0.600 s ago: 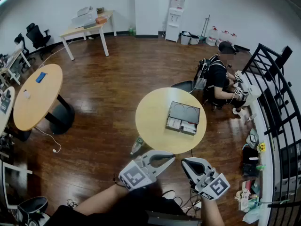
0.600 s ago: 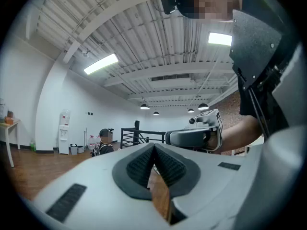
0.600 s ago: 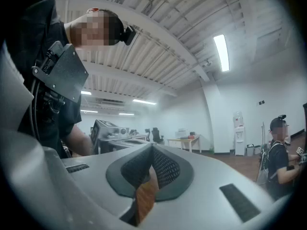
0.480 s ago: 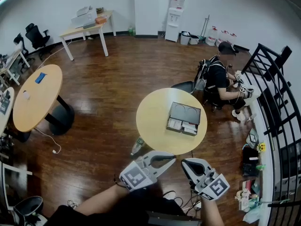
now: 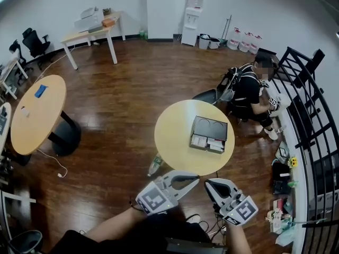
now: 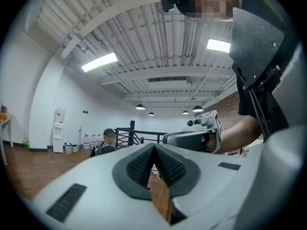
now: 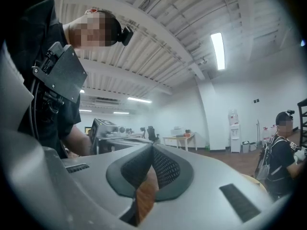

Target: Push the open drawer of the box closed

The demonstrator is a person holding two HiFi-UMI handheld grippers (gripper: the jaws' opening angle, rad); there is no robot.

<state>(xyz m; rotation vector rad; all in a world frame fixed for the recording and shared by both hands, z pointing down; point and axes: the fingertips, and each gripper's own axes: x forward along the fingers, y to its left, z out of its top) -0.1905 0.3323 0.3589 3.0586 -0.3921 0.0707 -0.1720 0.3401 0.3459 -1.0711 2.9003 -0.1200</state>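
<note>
A dark grey box (image 5: pixel 210 129) lies on the round yellow table (image 5: pixel 177 136), right of its middle. Its drawer (image 5: pixel 206 143) stands pulled out on the side nearest me, showing white and coloured contents. Both grippers hang low in the head view, short of the table's near edge and not touching it. My left gripper (image 5: pixel 195 177) (image 6: pixel 154 150) has its pads pressed together with nothing between them. My right gripper (image 5: pixel 208 184) (image 7: pixel 152 150) is shut and empty too. Both gripper views point up at the ceiling and the room, and neither shows the box.
A person (image 5: pixel 253 91) sits just beyond the table by a black railing (image 5: pixel 304 107), with a dark chair (image 5: pixel 206 96) at the table's far edge. A bottle (image 5: pixel 154 164) stands on the wooden floor by the table's near left. Another round table (image 5: pixel 37 112) stands far left.
The head view has tilted slightly, so the table and box sit a touch lower and further right. The seated person has shifted. Both grippers keep their places and stay shut.
</note>
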